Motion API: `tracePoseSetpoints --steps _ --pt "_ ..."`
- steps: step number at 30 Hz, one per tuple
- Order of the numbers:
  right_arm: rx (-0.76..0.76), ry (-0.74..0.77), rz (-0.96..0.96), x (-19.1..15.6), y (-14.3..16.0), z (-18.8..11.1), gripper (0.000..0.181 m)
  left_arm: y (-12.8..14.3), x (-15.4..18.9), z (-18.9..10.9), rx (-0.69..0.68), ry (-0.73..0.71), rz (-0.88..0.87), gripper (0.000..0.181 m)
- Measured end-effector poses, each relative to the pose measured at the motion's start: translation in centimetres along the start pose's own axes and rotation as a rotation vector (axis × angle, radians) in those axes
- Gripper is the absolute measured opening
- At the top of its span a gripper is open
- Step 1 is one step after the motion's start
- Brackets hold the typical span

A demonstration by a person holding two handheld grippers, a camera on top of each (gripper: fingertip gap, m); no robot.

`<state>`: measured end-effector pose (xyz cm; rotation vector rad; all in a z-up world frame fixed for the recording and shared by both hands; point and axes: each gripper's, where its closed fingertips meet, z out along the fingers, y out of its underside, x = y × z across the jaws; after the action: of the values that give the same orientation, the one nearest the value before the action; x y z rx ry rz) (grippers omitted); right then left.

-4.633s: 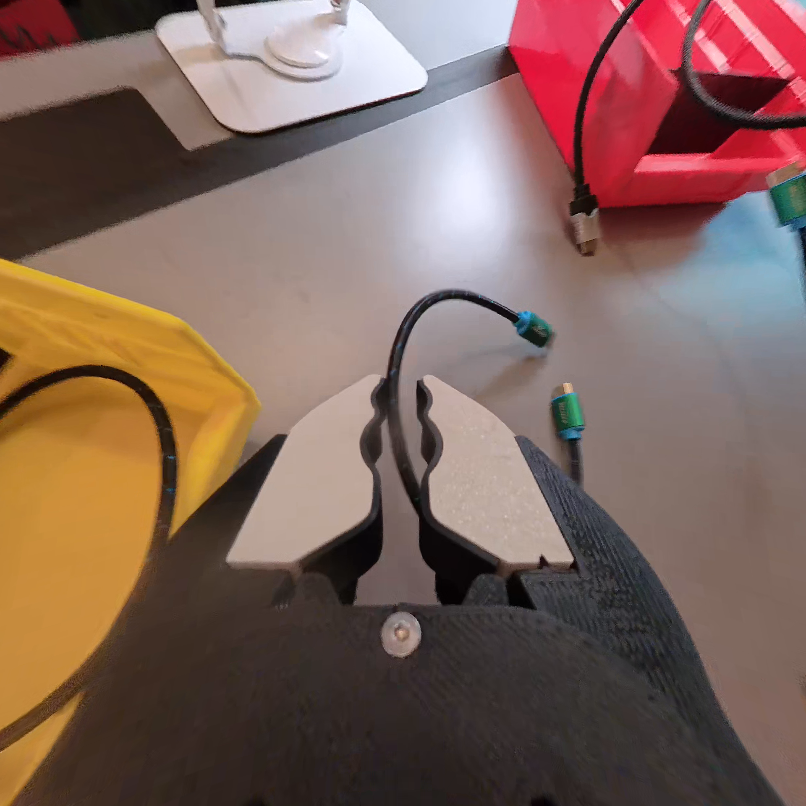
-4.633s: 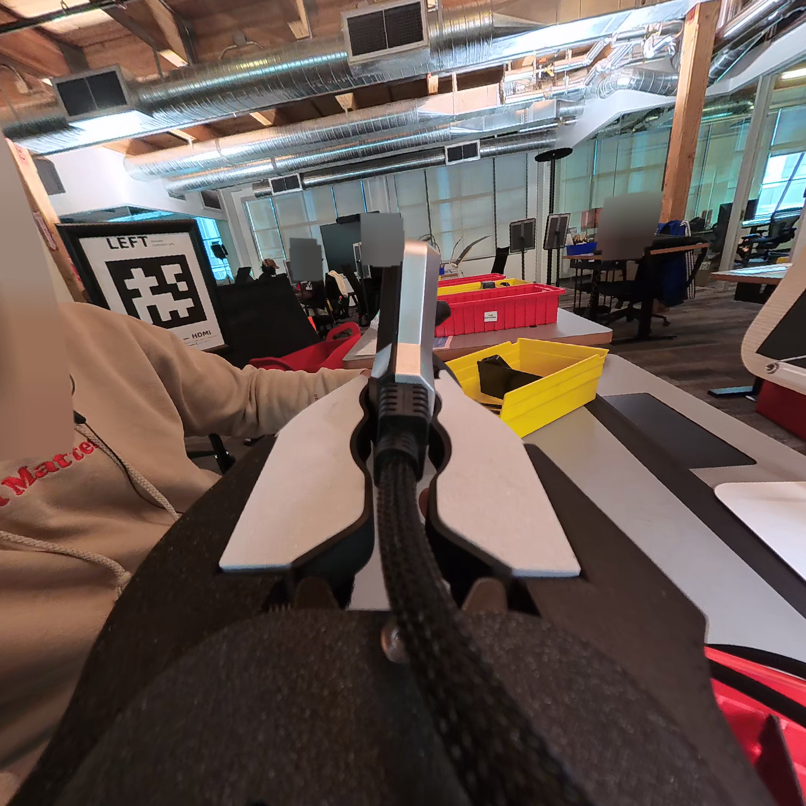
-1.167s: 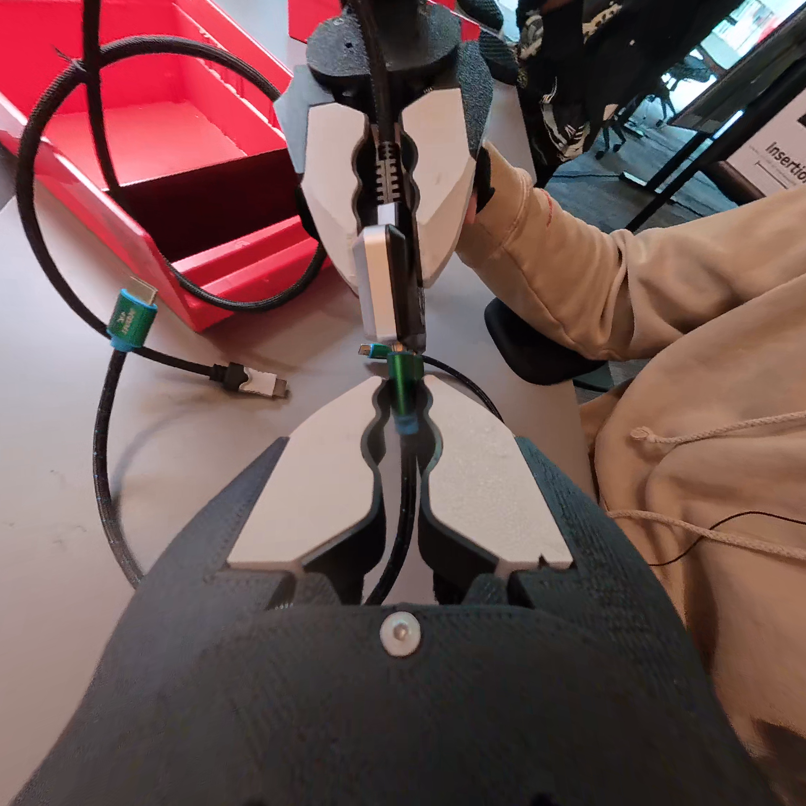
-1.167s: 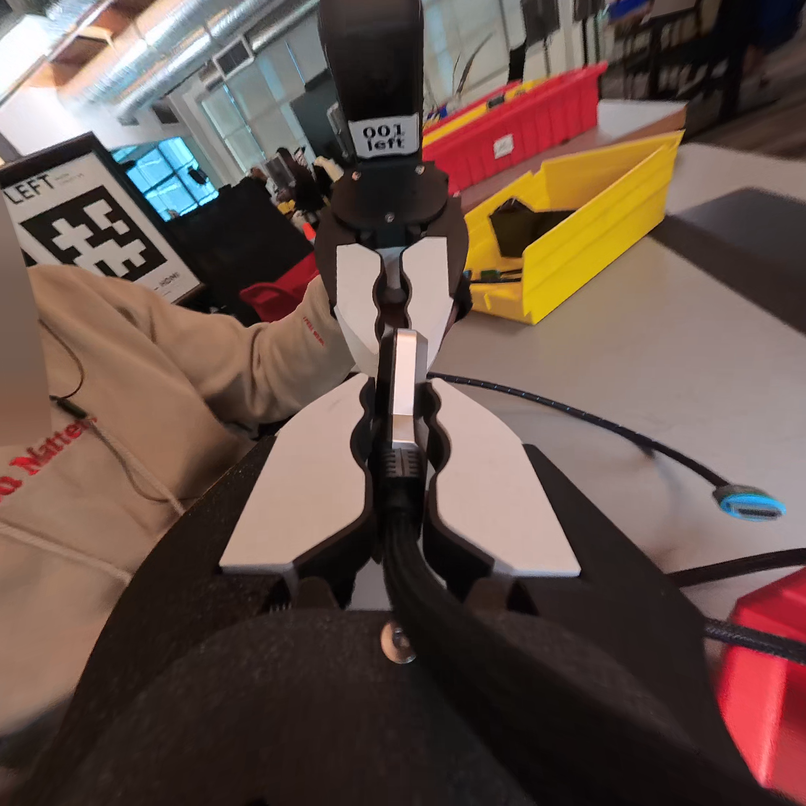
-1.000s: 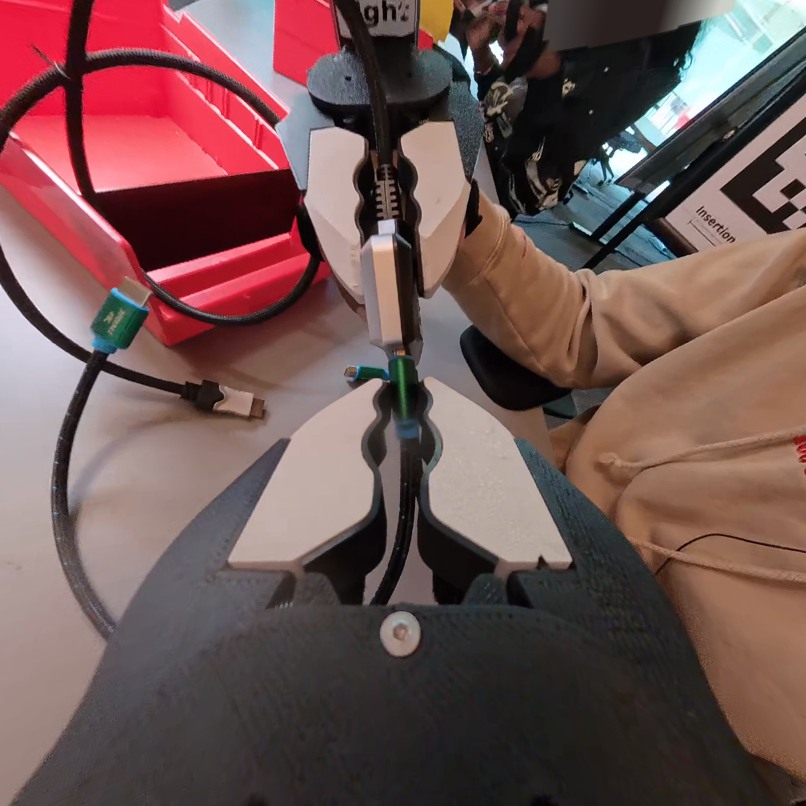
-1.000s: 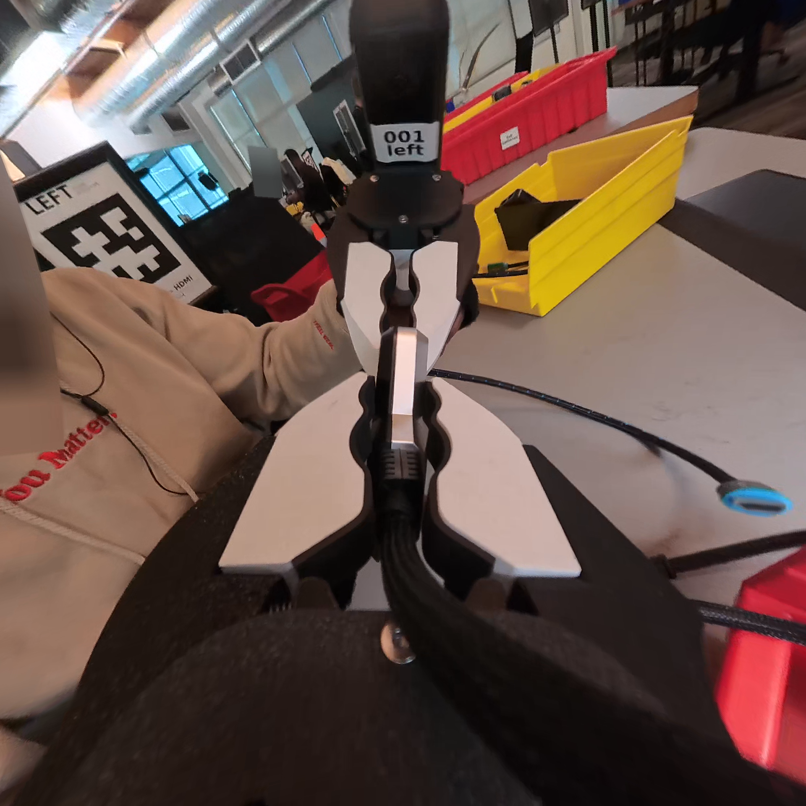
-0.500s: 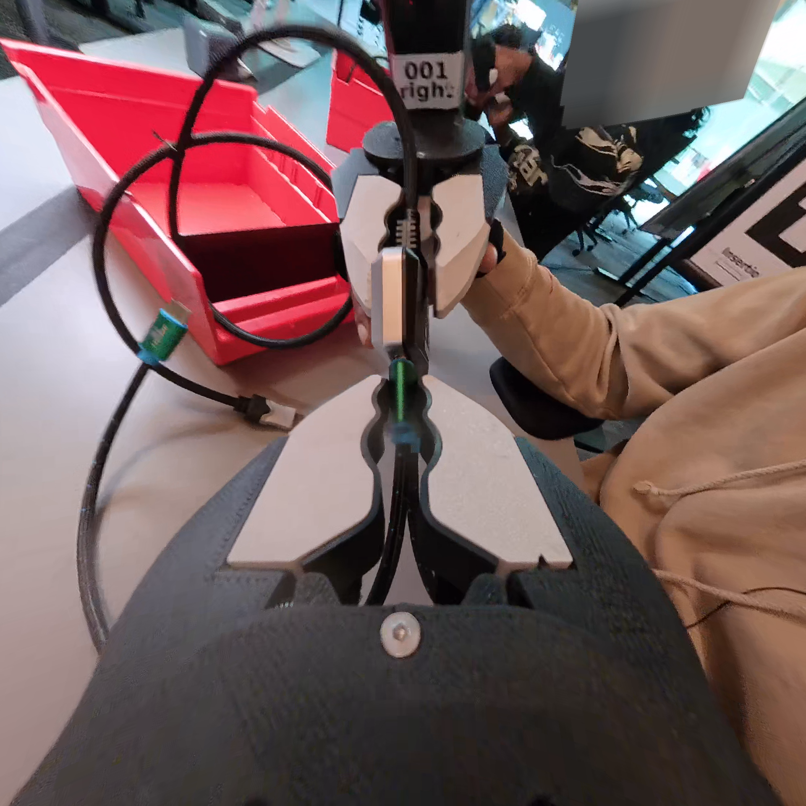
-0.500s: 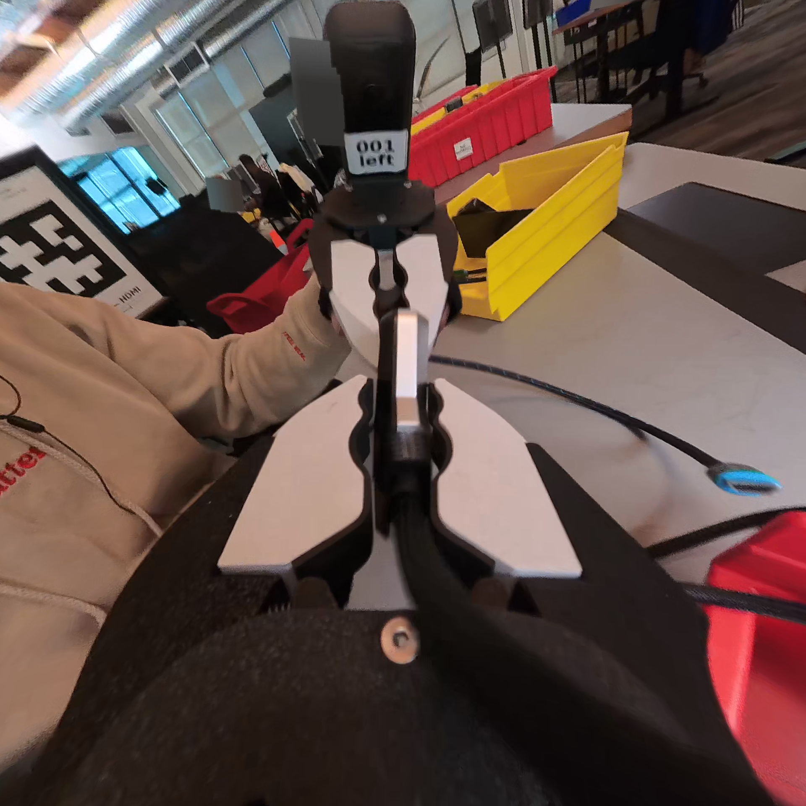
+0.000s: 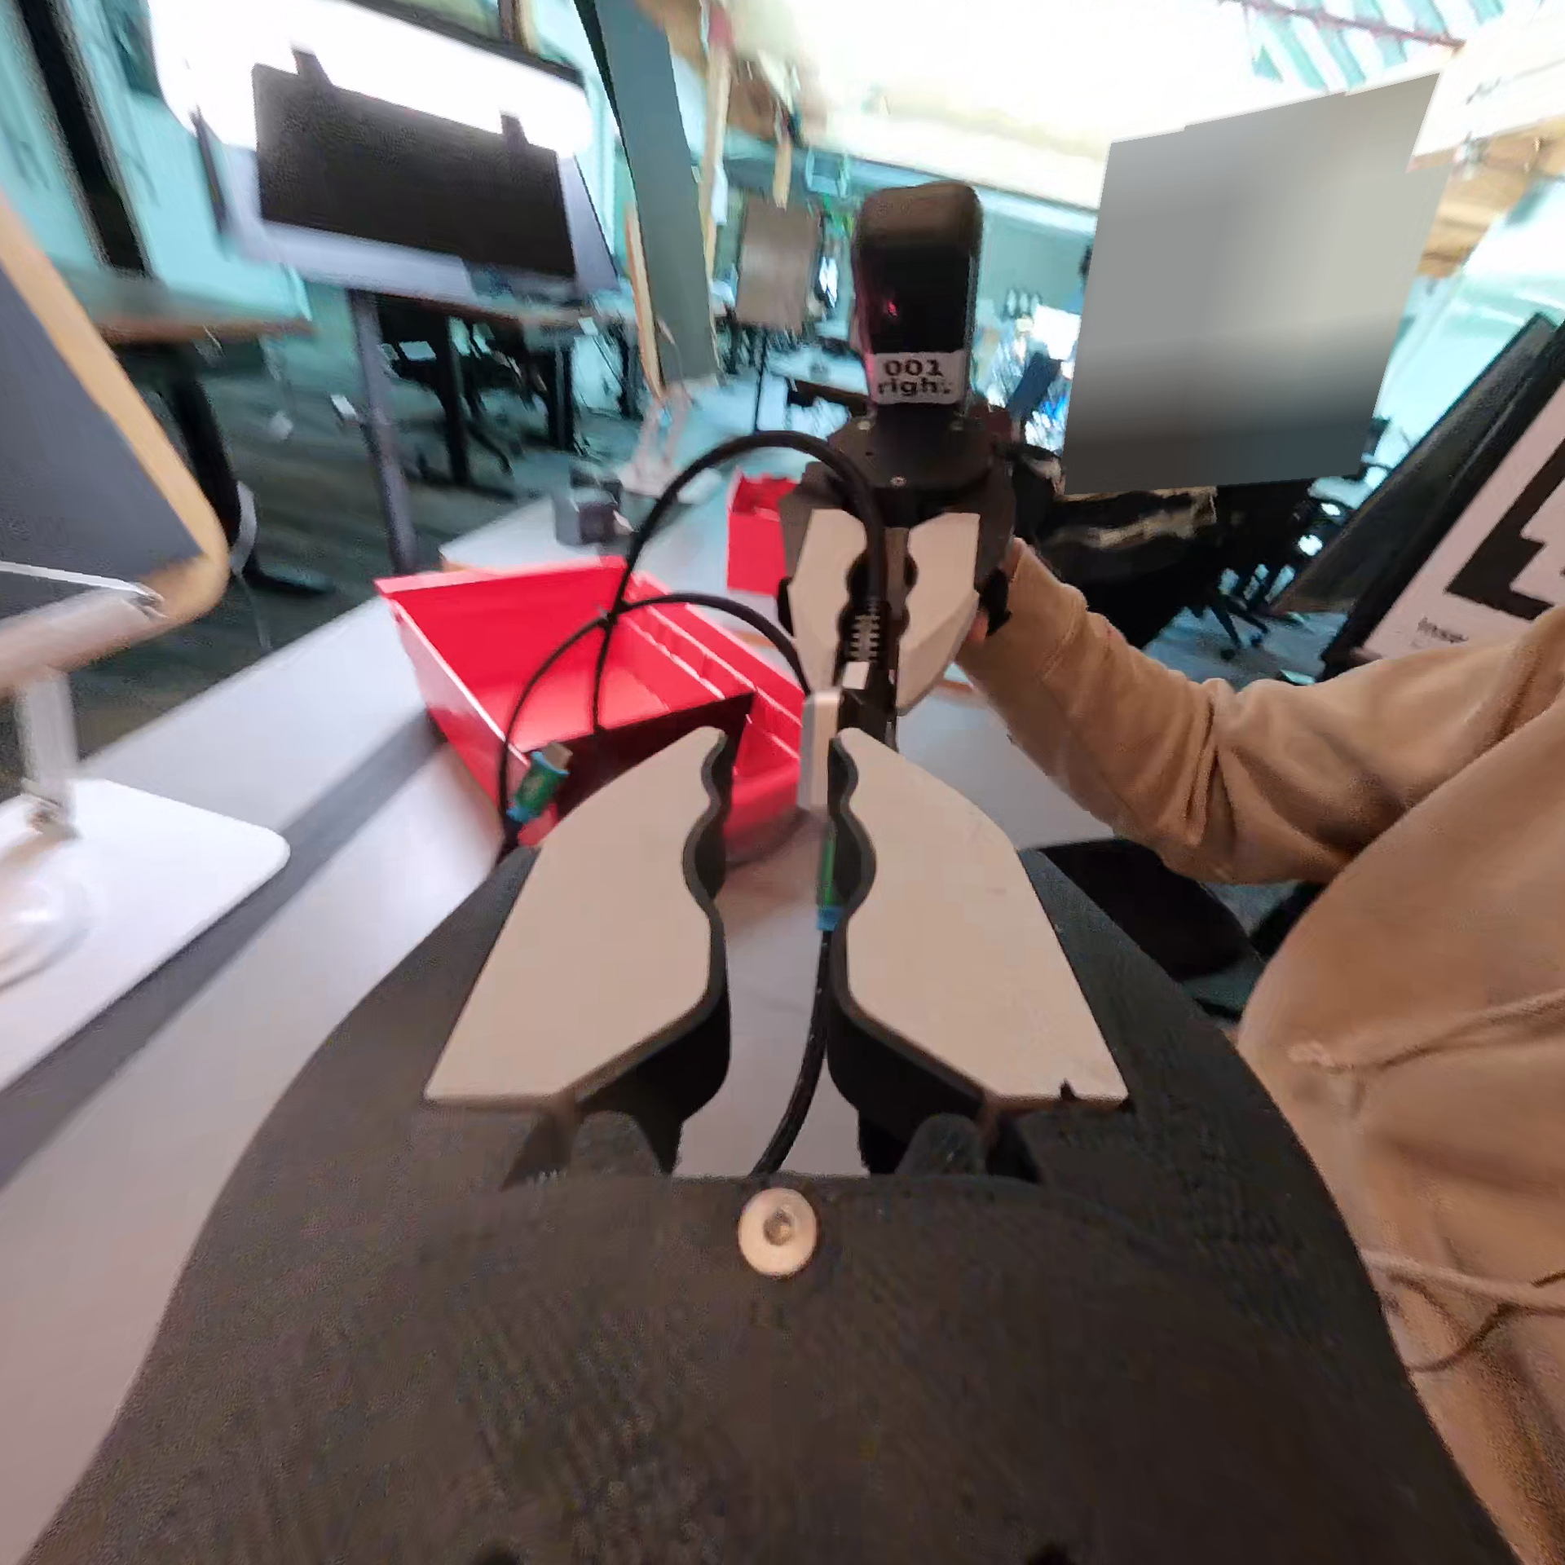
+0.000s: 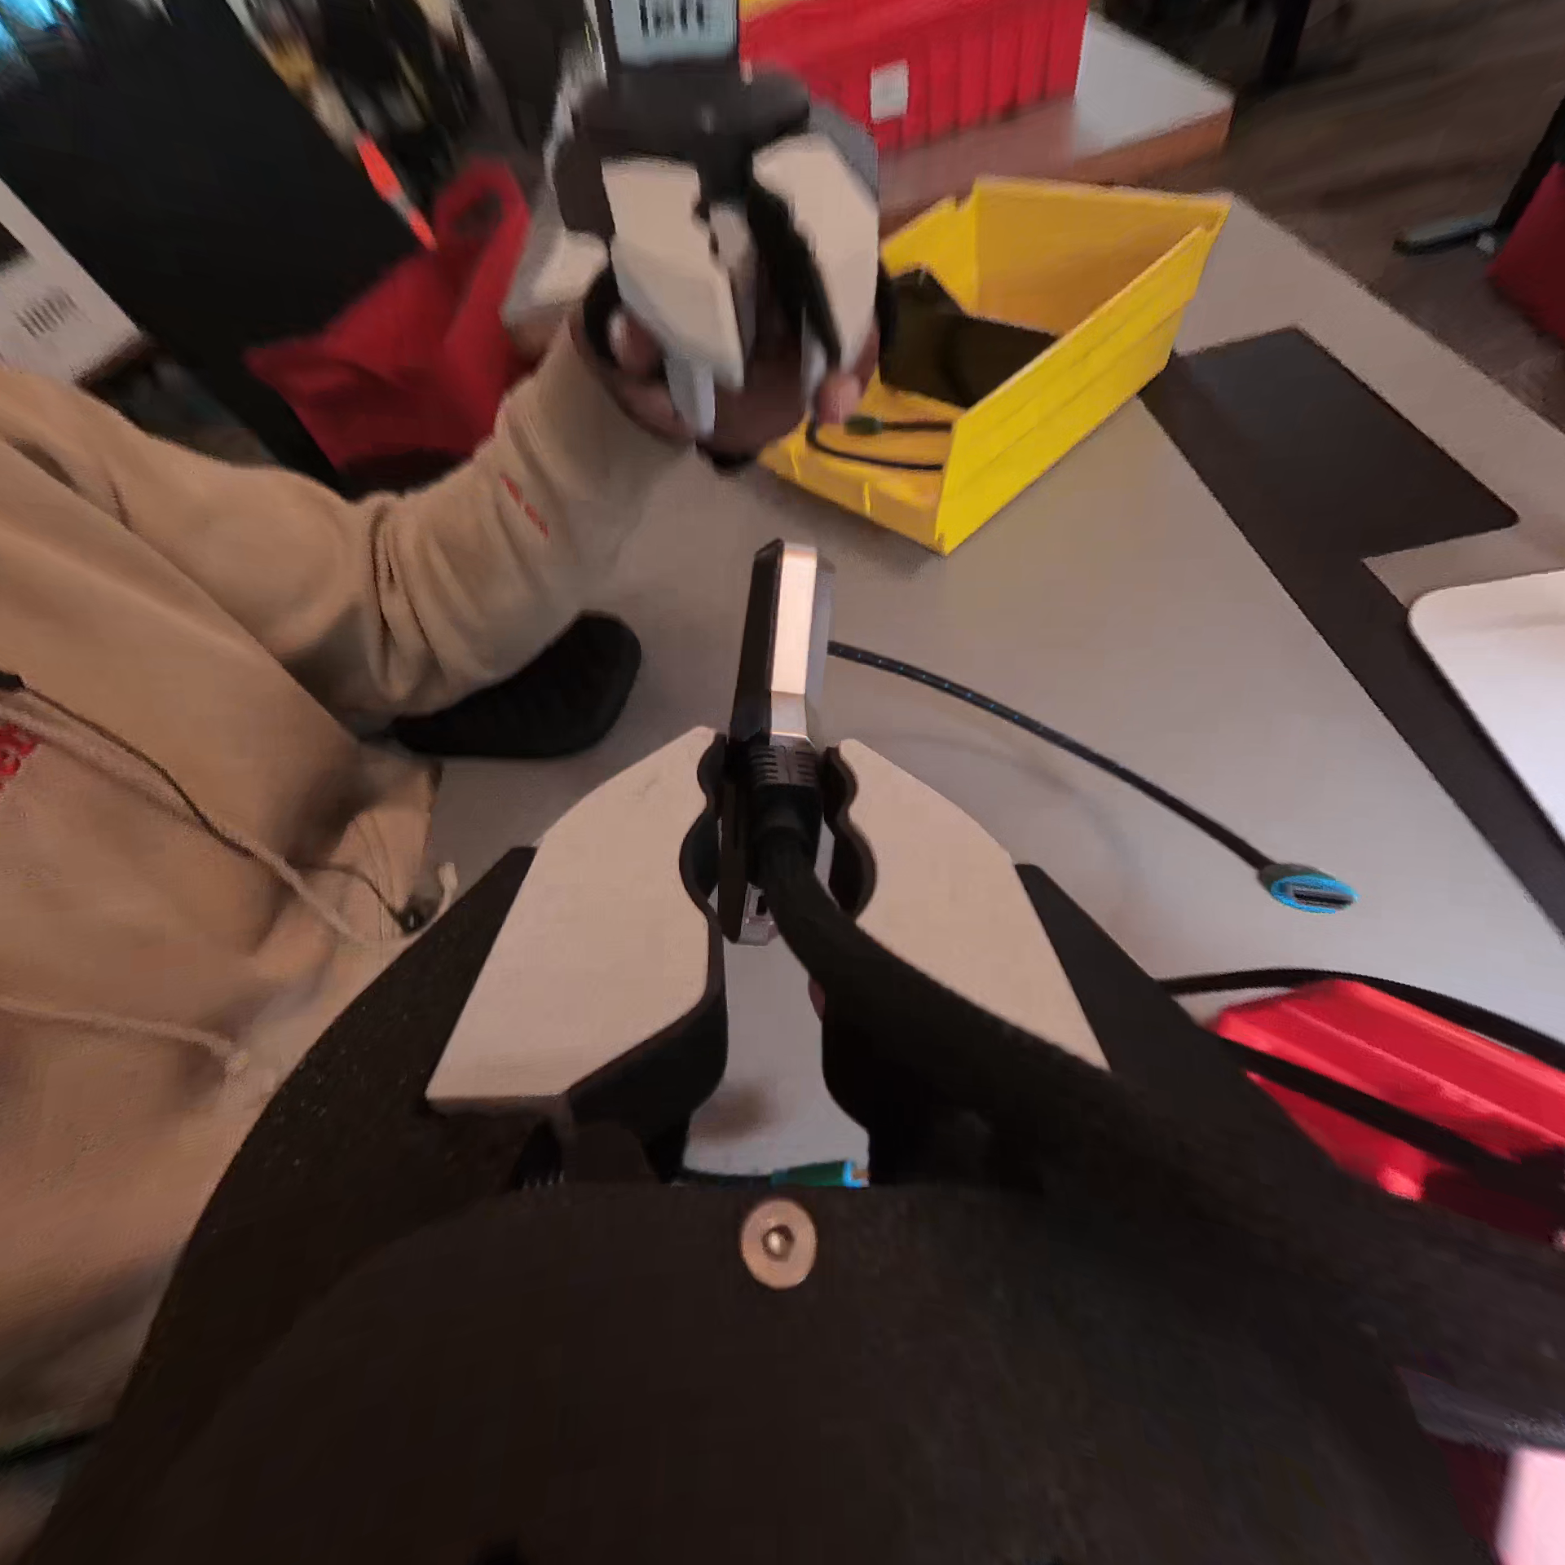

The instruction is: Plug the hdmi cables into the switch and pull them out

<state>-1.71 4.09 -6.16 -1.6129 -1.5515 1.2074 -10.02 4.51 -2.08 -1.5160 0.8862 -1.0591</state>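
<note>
The silver switch (image 10: 783, 644) is pinched at its cable end by the right gripper (image 10: 775, 754), raised above the grey table (image 10: 1101, 677). The left gripper (image 9: 779, 745) is spread wide; a green-plugged cable (image 9: 826, 872) is seen against its right finger. A red bin (image 9: 593, 644) and yellow bin (image 10: 1059, 373) are set behind

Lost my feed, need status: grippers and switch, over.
Left gripper open. Right gripper shut on switch. Green plug between left fingers, ungripped; seating unclear.
</note>
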Motion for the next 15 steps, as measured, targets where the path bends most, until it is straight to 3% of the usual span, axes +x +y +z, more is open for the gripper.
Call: tracePoseSetpoints --steps 6,15 --pt "-0.343 0.088 -0.101 -1.9 -5.6 -4.0 0.021 -2.5 -0.9 -4.1 0.091 -0.111 0.033 0.019" --pt "-0.527 0.376 -0.164 -0.2 -14.1 -13.1 0.021 -2.6 -0.7 -4.7 0.066 -0.166 0.095 0.018"
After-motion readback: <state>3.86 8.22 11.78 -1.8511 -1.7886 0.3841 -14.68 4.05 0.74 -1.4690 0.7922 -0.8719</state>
